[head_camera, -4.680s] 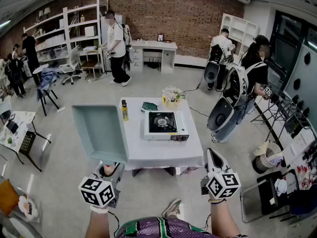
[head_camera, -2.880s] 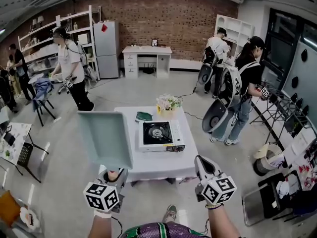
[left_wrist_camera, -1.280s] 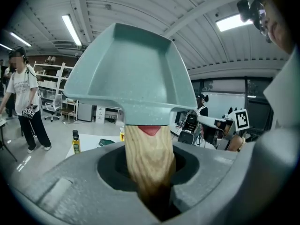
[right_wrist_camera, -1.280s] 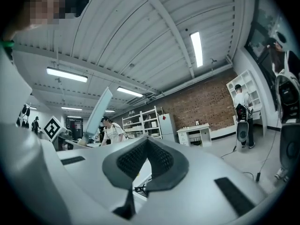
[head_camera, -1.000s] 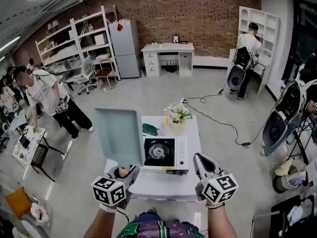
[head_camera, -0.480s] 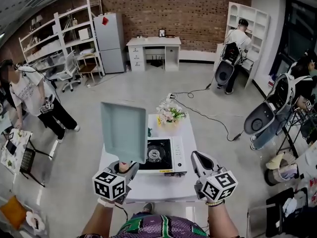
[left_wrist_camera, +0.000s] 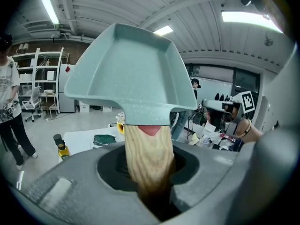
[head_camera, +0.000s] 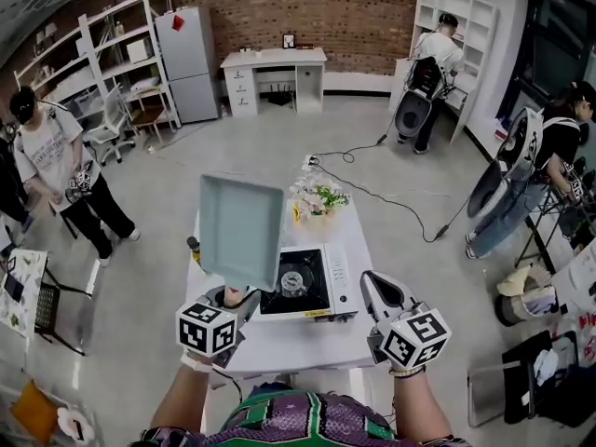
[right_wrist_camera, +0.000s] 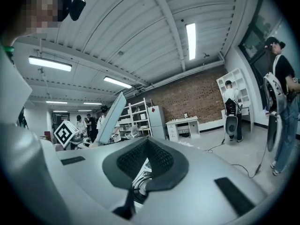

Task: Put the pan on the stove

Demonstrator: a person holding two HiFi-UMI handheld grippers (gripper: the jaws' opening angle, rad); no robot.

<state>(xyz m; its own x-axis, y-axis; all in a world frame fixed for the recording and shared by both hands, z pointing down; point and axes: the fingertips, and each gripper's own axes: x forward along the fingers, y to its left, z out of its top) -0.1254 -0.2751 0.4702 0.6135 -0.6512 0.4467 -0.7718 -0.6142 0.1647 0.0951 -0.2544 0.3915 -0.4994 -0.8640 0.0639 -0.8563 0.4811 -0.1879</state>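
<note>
A square pale-teal pan (head_camera: 240, 231) with a wooden handle (left_wrist_camera: 149, 158) is held up on end above the left part of the white table (head_camera: 289, 347). My left gripper (head_camera: 226, 298) is shut on that handle, near the table's front edge. In the head view the pan's lower edge overlaps the left side of the portable gas stove (head_camera: 307, 285), whose burner (head_camera: 295, 282) shows bare. My right gripper (head_camera: 374, 289) hangs at the stove's right front, jaws together and holding nothing. Its pads (right_wrist_camera: 146, 146) meet in the right gripper view.
A flower pot (head_camera: 317, 198) stands behind the stove. An oil bottle (left_wrist_camera: 59, 146) and a green cloth (left_wrist_camera: 104, 139) lie at the table's left. People stand at the left (head_camera: 47, 156), right (head_camera: 554, 156) and back (head_camera: 438, 54). Cables (head_camera: 391, 198) cross the floor.
The table and stove have come closer in the head view. The pan has moved right with my left gripper and now overlaps the stove's left side. The right gripper stays low.
</note>
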